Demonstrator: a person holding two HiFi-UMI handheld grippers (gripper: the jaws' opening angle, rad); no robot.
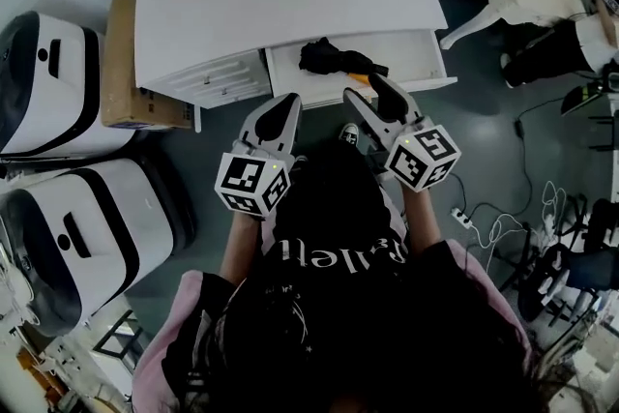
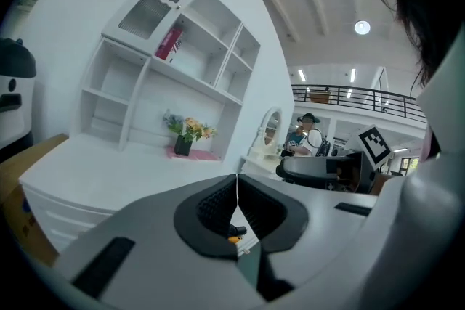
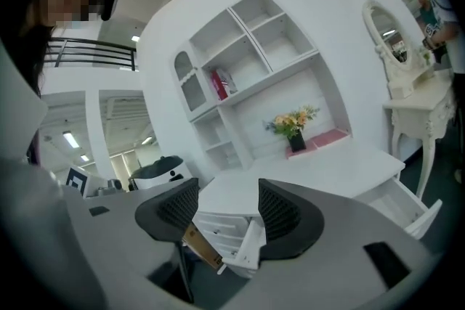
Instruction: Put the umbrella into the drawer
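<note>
Umbrella: the black folded umbrella (image 1: 334, 59) lies inside the open white drawer (image 1: 414, 53), in the left half of it, a little above the centre of the head view. A small orange part shows at its right end. No gripper touches it.
Drawer: it is pulled out from the front of the white desk (image 1: 280, 0), on the right side. In the right gripper view it shows at the lower right (image 3: 407, 208).
Left gripper: the left gripper (image 1: 287, 103) is in front of the drawer, just below its front edge in the head view. In its own view (image 2: 237, 179) the two jaws are pressed together with nothing between them; a small black and orange bit of the umbrella shows under them.
Right gripper: the right gripper (image 1: 368, 88) is near the drawer's front edge, just right of the umbrella. In its own view (image 3: 227, 194) the jaws stand apart and empty.
Desk top: a white shelf unit (image 2: 174, 76) stands at the back, with a small pot of flowers (image 2: 186, 133) on a pink mat (image 2: 196, 154).
Left of desk: a brown cardboard box (image 1: 124, 63) stands against the desk's side, and two white and black machines (image 1: 48, 82) are beyond it.
</note>
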